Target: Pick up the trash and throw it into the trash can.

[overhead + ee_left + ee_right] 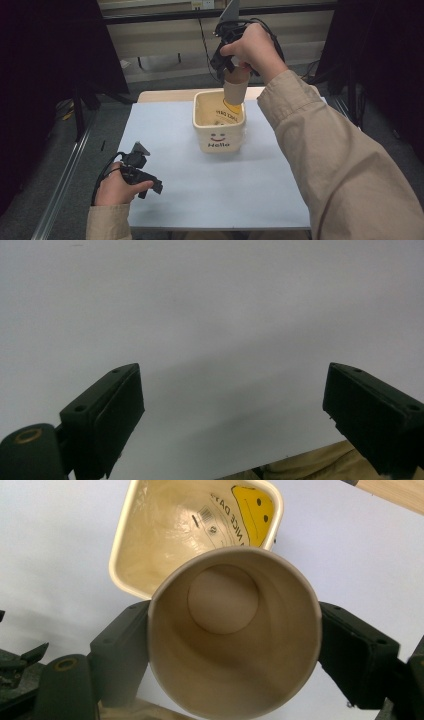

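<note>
The right claw (234, 70) is clamped on a brown paper cup (235, 89), its black jaws pressing the cup's wall from either side, as the right gripper view shows with the cup (234, 645) seen mouth-on and empty. The cup hangs upright in the air, just above the far right corner of a cream square container (219, 142) with "Hello" and a smiley on its front, which stands near the middle of the pale worktop (210, 190). In the right gripper view the container (150, 535) lies open below and beyond the cup.

The step in hand looks like carrying the cup to the container to drop it in. The next move calls for centring the cup over the opening, lowering it past the rim without catching the wall, then letting the jaws part.

The left claw (152, 186) rests low at the near left of the worktop, jaws wide apart and holding nothing.
</note>
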